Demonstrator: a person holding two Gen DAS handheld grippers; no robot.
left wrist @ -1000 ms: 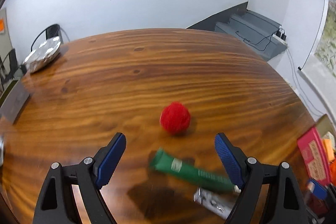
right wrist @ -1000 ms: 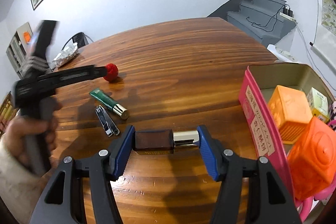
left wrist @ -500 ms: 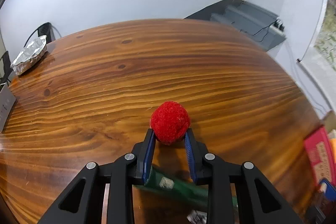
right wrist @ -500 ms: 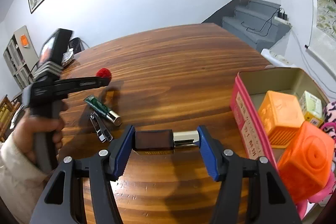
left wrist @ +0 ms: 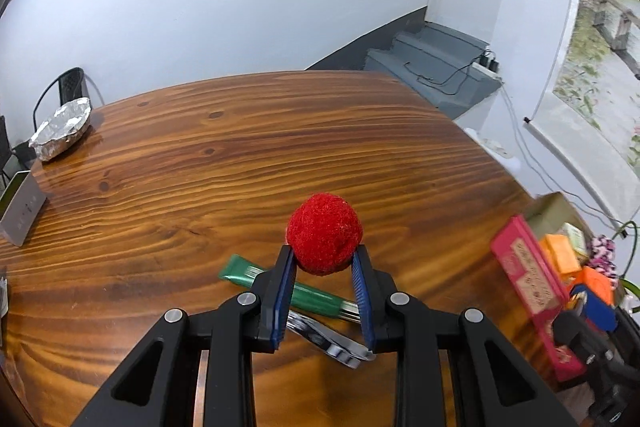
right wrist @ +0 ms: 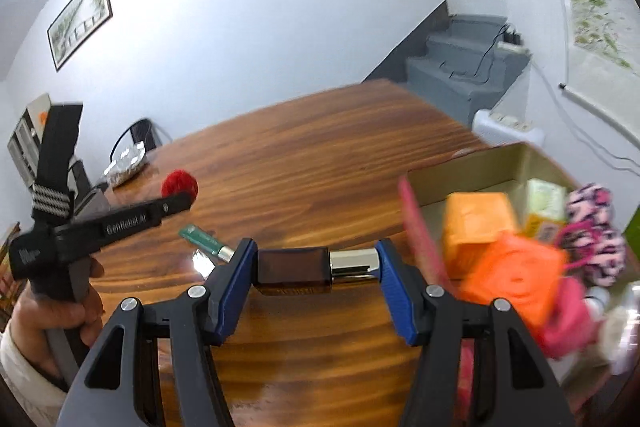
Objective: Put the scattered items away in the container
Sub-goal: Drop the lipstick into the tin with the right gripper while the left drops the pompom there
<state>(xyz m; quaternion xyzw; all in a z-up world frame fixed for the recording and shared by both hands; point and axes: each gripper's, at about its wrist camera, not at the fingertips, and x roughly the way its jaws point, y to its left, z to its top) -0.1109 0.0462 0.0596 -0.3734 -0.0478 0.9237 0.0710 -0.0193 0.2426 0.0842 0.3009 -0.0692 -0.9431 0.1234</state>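
Both grippers carry something: left gripper holds the red ball, right gripper the brown bottle; next, I judge, lower them into the box.

A foil-wrapped dish sits at the wooden worktop's far left corner, a chair behind it. Grey steps carry a power strip; a framed picture hangs on the wall.

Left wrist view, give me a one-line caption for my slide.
Left gripper clamps a fuzzy red ball above a green tube and nail clippers on the wooden table.
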